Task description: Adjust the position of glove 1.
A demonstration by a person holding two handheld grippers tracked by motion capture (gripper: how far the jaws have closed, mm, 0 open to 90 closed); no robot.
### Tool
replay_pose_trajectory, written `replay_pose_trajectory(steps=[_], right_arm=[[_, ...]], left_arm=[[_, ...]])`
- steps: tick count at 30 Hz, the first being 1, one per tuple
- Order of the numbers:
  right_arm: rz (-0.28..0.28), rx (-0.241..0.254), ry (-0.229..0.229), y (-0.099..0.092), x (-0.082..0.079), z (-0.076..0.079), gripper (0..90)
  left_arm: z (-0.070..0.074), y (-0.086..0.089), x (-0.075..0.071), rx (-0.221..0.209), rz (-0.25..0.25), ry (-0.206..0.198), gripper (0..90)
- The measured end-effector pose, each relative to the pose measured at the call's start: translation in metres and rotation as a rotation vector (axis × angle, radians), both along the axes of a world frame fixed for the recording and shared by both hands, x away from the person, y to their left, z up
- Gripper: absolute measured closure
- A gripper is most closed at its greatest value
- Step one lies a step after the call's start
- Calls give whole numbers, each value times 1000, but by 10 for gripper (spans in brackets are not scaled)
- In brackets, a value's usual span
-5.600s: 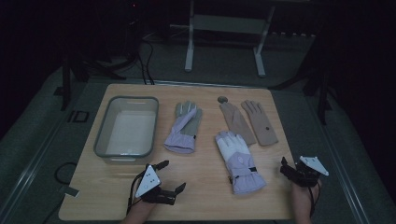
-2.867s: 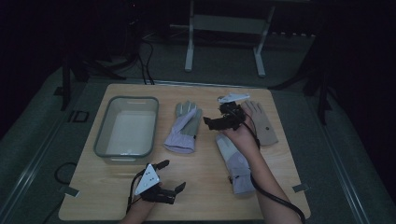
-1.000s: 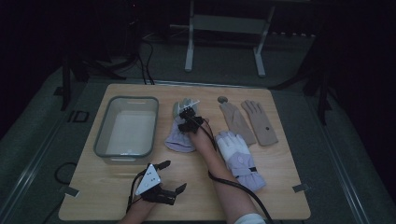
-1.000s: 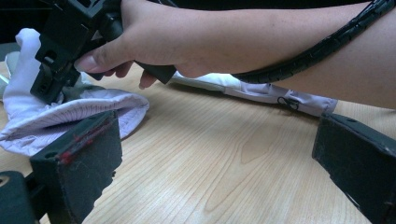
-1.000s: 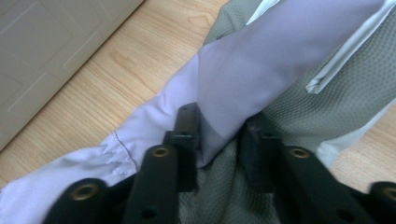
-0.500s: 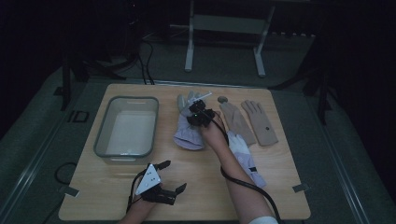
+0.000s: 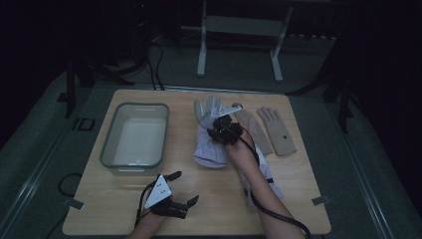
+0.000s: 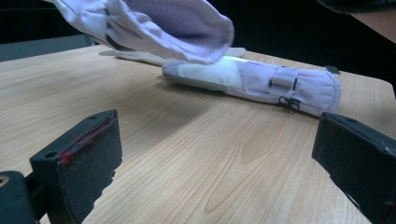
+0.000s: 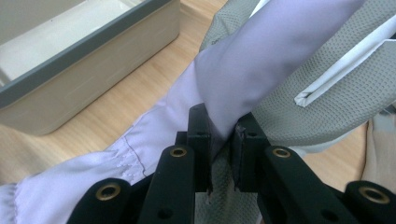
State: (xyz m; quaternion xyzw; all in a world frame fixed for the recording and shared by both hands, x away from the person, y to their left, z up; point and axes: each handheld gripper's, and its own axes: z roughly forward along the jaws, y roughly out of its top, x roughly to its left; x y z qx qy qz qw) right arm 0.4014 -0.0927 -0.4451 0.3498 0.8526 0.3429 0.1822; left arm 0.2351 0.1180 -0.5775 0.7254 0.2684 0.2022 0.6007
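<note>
My right gripper (image 7: 219, 131) is shut on a lavender glove (image 7: 208, 147) with grey fingers and holds it off the table; its jaws have just been closing on the fabric. In the right gripper view the pads (image 9: 201, 140) pinch a lavender fold of the glove (image 9: 261, 60). The matching glove (image 7: 264, 173) lies flat under my right forearm. My left gripper (image 7: 188, 186) rests open near the front edge. Between its pads (image 8: 88, 149) there is bare wood. Beyond them lies the flat glove (image 8: 261, 81), and the lifted glove's cuff (image 8: 177, 25) hangs above.
A grey-rimmed bin (image 7: 107, 145) stands at the left of the wooden table; its wall (image 9: 88, 60) is close to the held glove. Two beige gloves (image 7: 278, 130) lie at the back right. A dark floor with stand legs lies behind the table.
My right hand has risen and shifted right with the lavender glove in its grip, so the glove has come off the table. The left gripper has stayed put.
</note>
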Motion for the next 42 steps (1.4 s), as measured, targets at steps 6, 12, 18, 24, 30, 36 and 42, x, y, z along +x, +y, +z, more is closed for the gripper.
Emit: replay_pose_trajectory(steps=[6, 12, 18, 24, 30, 36, 42], right_arm=[[-10, -28, 24, -5, -10, -30, 796], [-13, -77, 60, -4, 1, -59, 787], [6, -85, 100, -5, 17, -76, 744], [17, -72, 137, -7, 24, -86, 558], [13, -49, 148, -12, 22, -78, 467], [16, -3, 126, -24, 15, -65, 423], [-6, 20, 81, -47, 0, -46, 428]], left_arm=[[0, 0, 0, 2, 0, -1, 19], [0, 0, 0, 0, 0, 0, 18], [0, 0, 0, -1, -2, 2, 19], [0, 1, 0, -2, -2, 3, 19], [0, 0, 0, -2, -2, 2, 19], [0, 1, 0, -2, -2, 3, 19], [0, 1, 1, -4, 0, 4, 19]])
